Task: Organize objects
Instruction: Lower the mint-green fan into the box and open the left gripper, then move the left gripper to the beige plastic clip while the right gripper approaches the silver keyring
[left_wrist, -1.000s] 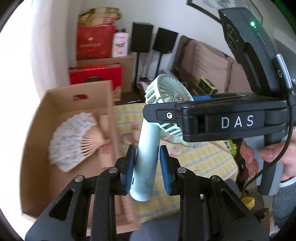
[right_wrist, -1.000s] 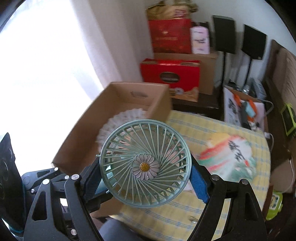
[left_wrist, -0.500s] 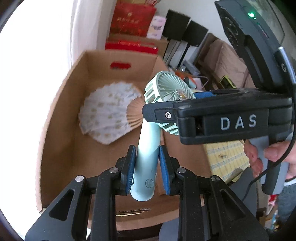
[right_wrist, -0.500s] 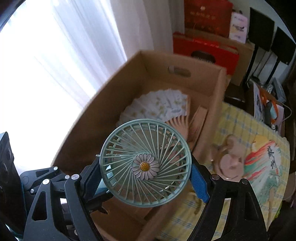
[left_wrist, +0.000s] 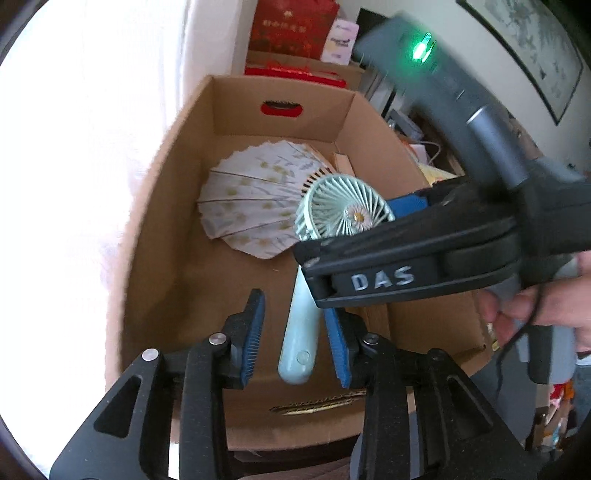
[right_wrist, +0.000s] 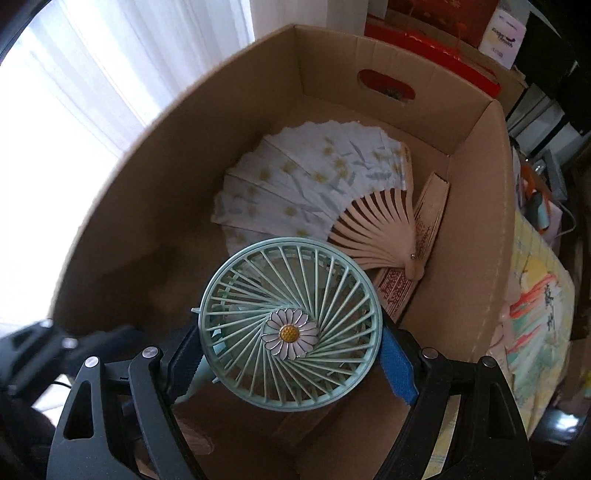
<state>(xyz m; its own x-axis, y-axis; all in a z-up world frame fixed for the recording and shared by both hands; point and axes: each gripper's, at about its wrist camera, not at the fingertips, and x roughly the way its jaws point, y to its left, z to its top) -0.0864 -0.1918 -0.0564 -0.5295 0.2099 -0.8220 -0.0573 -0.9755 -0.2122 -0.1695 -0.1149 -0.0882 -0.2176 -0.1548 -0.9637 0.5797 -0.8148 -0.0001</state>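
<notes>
Here the fan is held over the open box: its round head is clamped by the right gripper, while the left gripper is opening off the handle. Light, stiff plastic is judged; the thin grille is best gripped at its rim.

The pale green handheld fan is smooth, slightly glossy plastic, its daisy badge shiny like enamel. The brown cardboard box is matt. The white folding fan is creased paper on smooth pale wooden ribs.
</notes>
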